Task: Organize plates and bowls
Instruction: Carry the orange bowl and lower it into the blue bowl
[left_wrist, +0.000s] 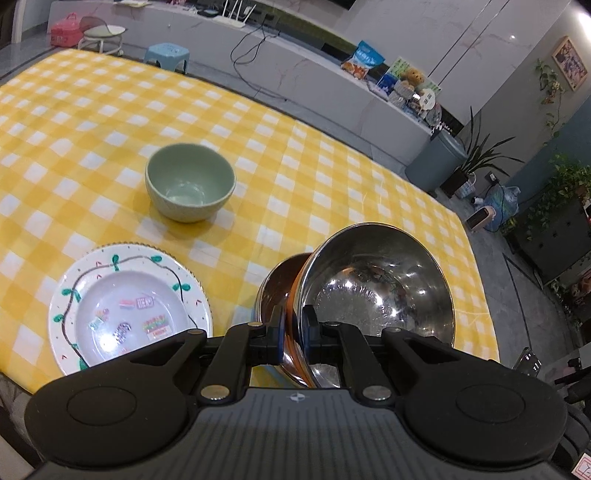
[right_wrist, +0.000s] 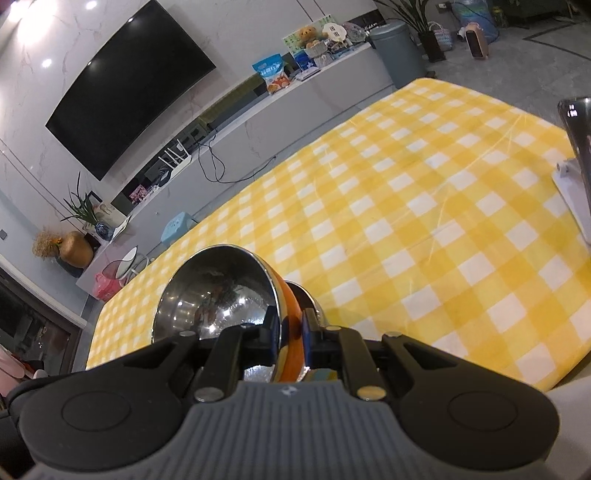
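In the left wrist view my left gripper (left_wrist: 293, 321) is shut on the near rim of a shiny steel bowl (left_wrist: 376, 284), held tilted above the yellow checked table (left_wrist: 332, 177). A green ceramic bowl (left_wrist: 190, 182) stands upright further back. A white painted plate (left_wrist: 129, 306) lies at the near left. In the right wrist view my right gripper (right_wrist: 291, 326) is shut on the rim of a second steel bowl (right_wrist: 218, 291) with an orange outside, tilted over the table (right_wrist: 424, 221).
A steel object (right_wrist: 578, 125) and a white piece (right_wrist: 572, 195) show at the right edge of the right wrist view. Beyond the table are a long grey counter (left_wrist: 295, 74), stools (left_wrist: 166, 55), a bin (left_wrist: 436, 162) and plants.
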